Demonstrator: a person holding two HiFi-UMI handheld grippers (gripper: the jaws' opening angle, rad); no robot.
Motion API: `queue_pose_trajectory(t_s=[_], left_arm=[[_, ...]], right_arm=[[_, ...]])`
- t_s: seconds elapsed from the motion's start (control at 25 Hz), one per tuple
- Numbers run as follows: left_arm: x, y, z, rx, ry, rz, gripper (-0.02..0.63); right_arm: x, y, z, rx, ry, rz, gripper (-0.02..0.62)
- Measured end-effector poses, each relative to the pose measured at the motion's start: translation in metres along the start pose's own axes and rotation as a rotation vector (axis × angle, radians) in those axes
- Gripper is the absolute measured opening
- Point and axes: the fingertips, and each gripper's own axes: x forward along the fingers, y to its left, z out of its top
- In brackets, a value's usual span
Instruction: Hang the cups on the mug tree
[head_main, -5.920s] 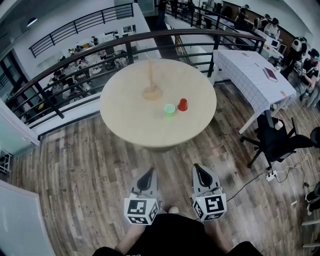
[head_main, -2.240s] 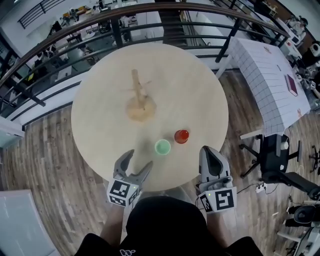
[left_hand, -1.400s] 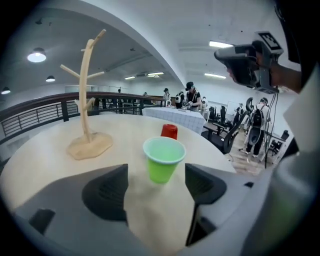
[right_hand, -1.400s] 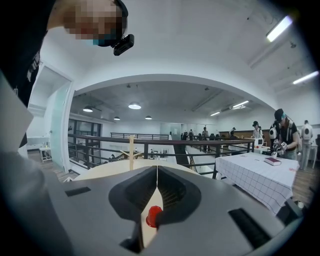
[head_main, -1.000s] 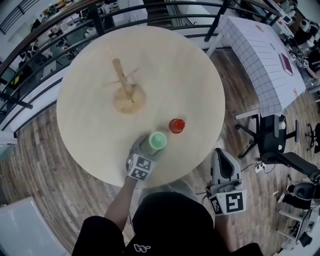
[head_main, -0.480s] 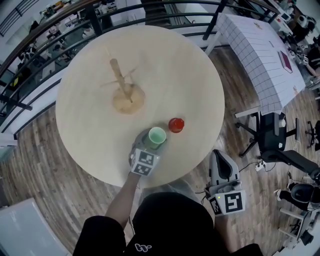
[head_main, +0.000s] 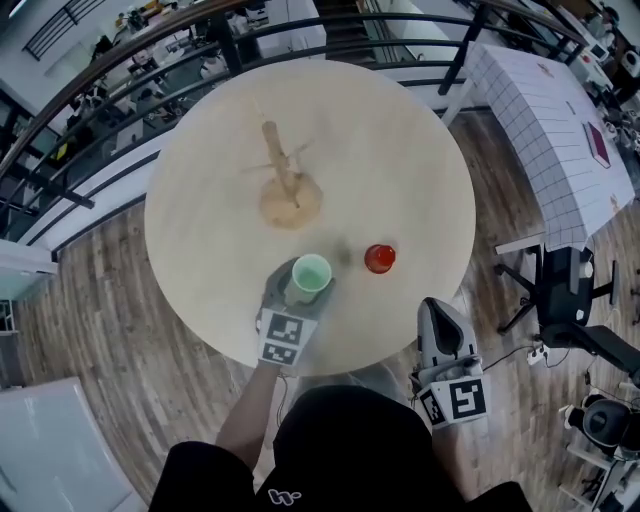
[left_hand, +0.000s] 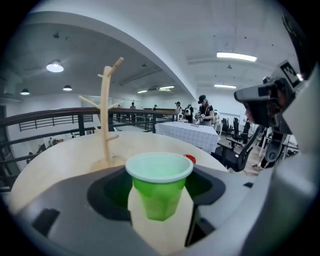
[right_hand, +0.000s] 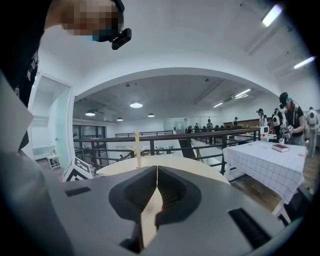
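**Round table** (head_main: 400, 150): carries all the task's things. The **mug tree** (head_main: 288, 195) stands upright near its middle, with its pegs slanting upward and none loaded yet.

**Left gripper** (head_main: 297, 290): on the person's side of the mug tree and near it, with its jaws clamped on the sides of the **green cup** (head_main: 311, 272).

**Right gripper** (head_main: 438, 312): well apart from the mug tree, off the table's near edge. Its jaws are pressed together with nothing between them.

**Green cup:** the long axis is vertical and the mouth faces up. No handle is visible. Whether its base is clear of the table cannot be told.

**Red cup** (head_main: 380, 258): stands upright to the right of the green cup, apart from it and farther from the mug tree. It has not been picked up.

**Step in hand:** the first cup is grasped, at the start of its carry.

**Next move, as judged:** bring the cup to a free peg and tilt it until its axis lines up with the peg. The mouth can then slide over the peg's tip without knocking the slender trunk.
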Motion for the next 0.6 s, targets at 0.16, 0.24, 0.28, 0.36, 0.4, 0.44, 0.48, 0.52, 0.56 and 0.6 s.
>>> queue_pose_trajectory(t_s=[0.16,0.24,0.28,0.36,0.4,0.44,0.48,0.52,0.56,0.6], left_arm=[[-0.032,0.016,0.016,-0.071,-0.044,0.063,0.324],[-0.05,0.023,0.023,-0.137,-0.069,0.101,0.324],[-0.058,0.026,0.026,-0.16,-0.082,0.121,0.324],[-0.073,0.031,0.031,-0.186,-0.11,0.157,0.323],[-0.079,0.034,0.033,-0.195,-0.122,0.173,0.322],[-0.086,0.036,0.036,-0.202,-0.132,0.188,0.322],[-0.093,0.04,0.038,-0.206,-0.141,0.201,0.322],[-0.1,0.044,0.041,-0.211,-0.149,0.214,0.322],[-0.107,0.049,0.043,-0.215,-0.156,0.227,0.322],[-0.115,0.055,0.045,-0.217,-0.156,0.244,0.322]], right_arm=[[0.016,0.019,0.01,-0.03,-0.028,0.065,0.009],[0.024,0.029,0.017,-0.044,-0.045,0.104,0.01],[0.027,0.034,0.02,-0.043,-0.053,0.124,0.01],[0.035,0.042,0.025,-0.045,-0.07,0.159,0.01],[0.038,0.046,0.027,-0.045,-0.077,0.175,0.01],[0.042,0.049,0.028,-0.045,-0.083,0.191,0.01],[0.045,0.053,0.03,-0.046,-0.089,0.206,0.01],[0.048,0.058,0.031,-0.047,-0.093,0.221,0.011],[0.05,0.062,0.032,-0.047,-0.097,0.235,0.01],[0.051,0.067,0.034,-0.047,-0.1,0.248,0.011]])
